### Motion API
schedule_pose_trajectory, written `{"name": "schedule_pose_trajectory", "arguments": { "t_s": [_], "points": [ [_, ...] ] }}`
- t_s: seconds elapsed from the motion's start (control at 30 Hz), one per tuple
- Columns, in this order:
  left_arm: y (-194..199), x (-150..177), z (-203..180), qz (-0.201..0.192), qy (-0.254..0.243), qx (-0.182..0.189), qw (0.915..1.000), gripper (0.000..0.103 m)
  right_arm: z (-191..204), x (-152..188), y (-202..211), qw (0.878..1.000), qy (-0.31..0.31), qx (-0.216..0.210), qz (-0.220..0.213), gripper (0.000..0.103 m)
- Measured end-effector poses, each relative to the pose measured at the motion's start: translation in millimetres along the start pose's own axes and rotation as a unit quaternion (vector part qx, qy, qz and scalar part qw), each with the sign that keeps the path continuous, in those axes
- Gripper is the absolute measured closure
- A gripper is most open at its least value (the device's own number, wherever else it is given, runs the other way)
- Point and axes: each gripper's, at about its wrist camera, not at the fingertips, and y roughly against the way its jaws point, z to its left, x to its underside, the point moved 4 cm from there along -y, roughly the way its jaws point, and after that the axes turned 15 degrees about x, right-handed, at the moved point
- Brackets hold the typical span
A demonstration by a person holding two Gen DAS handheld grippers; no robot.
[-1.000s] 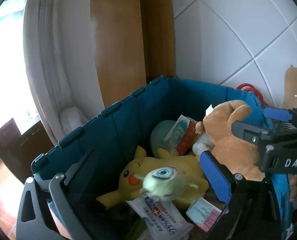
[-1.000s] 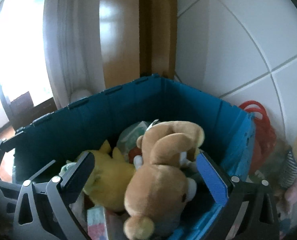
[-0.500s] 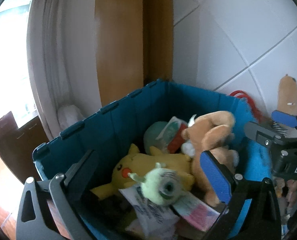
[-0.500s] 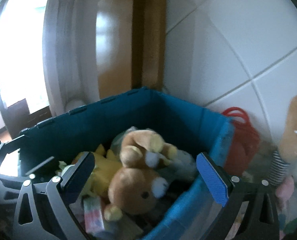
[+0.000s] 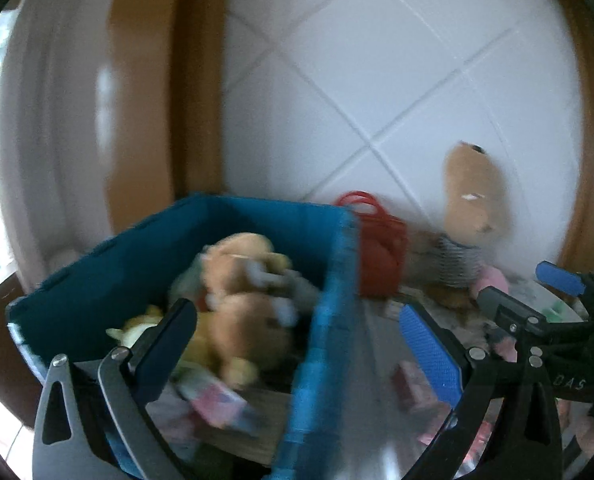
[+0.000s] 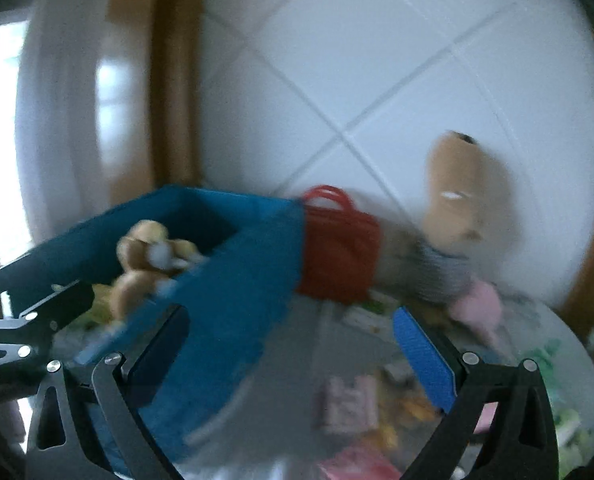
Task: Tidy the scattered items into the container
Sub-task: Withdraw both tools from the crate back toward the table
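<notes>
Left wrist view first: my left gripper (image 5: 297,340) is spread wide with nothing between its fingers, straddling the right-hand wall of the blue container (image 5: 321,320). Everything is smeared by motion blur. Inside the container I can make out a brown plush bear (image 5: 245,300) lying on top of the pile, with a yellow plush (image 5: 137,326) beside it to the left and a pink-and-white packet (image 5: 213,398) in front of it. Just outside the container's far right corner stands a red bag (image 5: 379,252) against the white tiled wall (image 5: 377,80). Further right a tan plush in a striped shirt (image 5: 471,216) stands upright by the wall. My right gripper (image 5: 535,294) shows at the right edge, its fingers well apart, above scattered items on the table that are too blurred to name.

Right wrist view: my right gripper (image 6: 291,346) is also wide and holding nothing. The container (image 6: 233,288) sits to the left, its near wall reaching between my fingers, and the bear (image 6: 145,256) pokes above the rim. The bag (image 6: 339,254) touches the container's right corner, with the tan plush (image 6: 457,208) beyond it. On the grey table (image 6: 297,360) a pink packet (image 6: 351,402) lies between my fingers, near the right one. Part of the left gripper's frame is visible at the far left edge.
</notes>
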Motion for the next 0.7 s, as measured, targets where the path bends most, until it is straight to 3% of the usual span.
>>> {"name": "schedule_pose_trajectory", "arguments": {
  "t_s": [0.33, 0.7],
  "points": [
    [-48.6, 41.9, -135.4, 0.058, -0.027, 0.068, 0.9956, 0.000, -154.8, 63.4, 11.0, 0.995, -0.056, 0.073, 0.047, 0.000],
    [-99.7, 111.5, -282.6, 0.135, -0.009, 0.083, 0.9873, 0.000, -328.2, 149.8, 0.7, 0.985, -0.056, 0.106, 0.128, 0.000]
  ]
}}
